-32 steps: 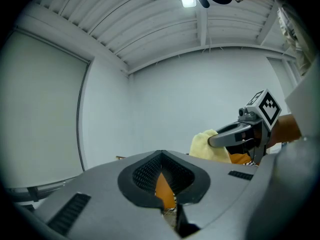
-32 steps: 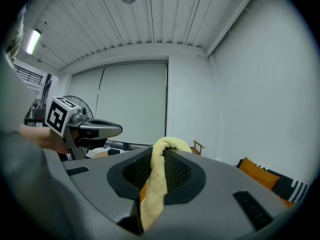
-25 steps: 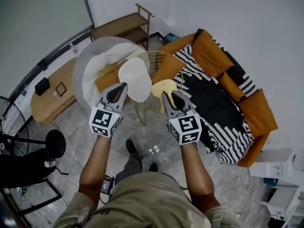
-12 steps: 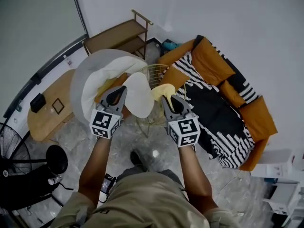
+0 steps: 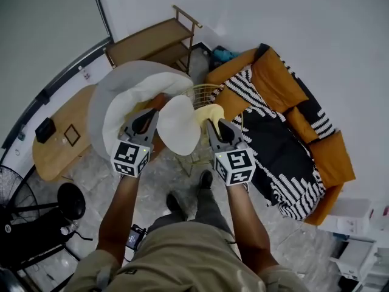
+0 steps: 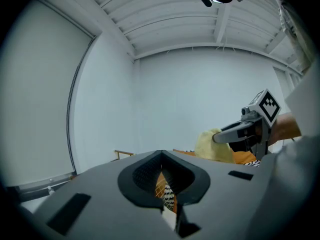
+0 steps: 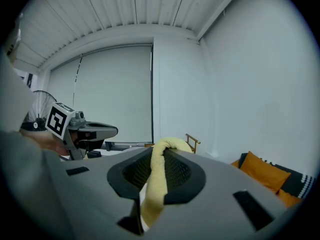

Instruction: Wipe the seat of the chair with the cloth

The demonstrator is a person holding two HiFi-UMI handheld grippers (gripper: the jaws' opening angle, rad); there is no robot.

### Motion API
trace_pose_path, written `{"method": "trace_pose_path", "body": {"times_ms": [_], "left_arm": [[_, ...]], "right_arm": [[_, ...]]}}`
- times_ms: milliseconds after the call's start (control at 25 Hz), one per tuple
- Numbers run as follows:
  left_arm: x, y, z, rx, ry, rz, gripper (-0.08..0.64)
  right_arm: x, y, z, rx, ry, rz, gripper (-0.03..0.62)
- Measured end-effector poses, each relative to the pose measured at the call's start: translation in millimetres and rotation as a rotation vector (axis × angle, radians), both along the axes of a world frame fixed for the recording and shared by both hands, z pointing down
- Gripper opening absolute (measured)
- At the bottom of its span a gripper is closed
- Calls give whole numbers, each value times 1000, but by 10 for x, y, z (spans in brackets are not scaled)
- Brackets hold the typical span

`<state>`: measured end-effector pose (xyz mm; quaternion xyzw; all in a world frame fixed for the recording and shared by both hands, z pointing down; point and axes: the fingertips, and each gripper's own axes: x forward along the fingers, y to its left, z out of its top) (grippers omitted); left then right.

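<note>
The orange sofa point(image 5: 285, 96), draped with a black-and-white striped blanket point(image 5: 267, 145), fills the head view from 1 to 4 o'clock. A big pale rounded cushion-like shape point(image 5: 115, 96) lies at 11 o'clock, with a wooden worktop point(image 5: 61, 145) at 9 o'clock and a wooden shelf point(image 5: 146, 41) at 12 o'clock. The chair stands near the middle, between your two tools. Its white oval seat point(image 5: 177, 126) faces up, and its gold wire frame point(image 5: 203, 93) shows at the seat's 1 o'clock side. The yellow cloth point(image 5: 209, 113) sits just beside the seat's 3 o'clock edge, over the wire; you cannot tell whether it touches the seat. Your right tool point(image 5: 213, 125) is clamped on that cloth, which runs as a folded strip between its jaws in the right gripper view point(image 7: 156, 179). Your left tool point(image 5: 148, 115) is at the seat's 9 o'clock edge, its jaws pressed together on nothing point(image 6: 162, 186).
</note>
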<state>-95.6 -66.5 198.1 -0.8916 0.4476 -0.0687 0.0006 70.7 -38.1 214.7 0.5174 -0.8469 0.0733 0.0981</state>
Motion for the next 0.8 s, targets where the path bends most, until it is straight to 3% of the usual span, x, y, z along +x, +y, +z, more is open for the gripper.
{"method": "trace_pose_path", "body": {"times_ms": [520,800], "left_arm": [[-116,-812,660,-98,-24,-143,15],[-165,-989,1311,-142,-47,-199,15]], "right_arm": [[-34,-1234,866,-107,-28,-100,61],[-30,-1670,1598,-153,-52,-118,61]]}}
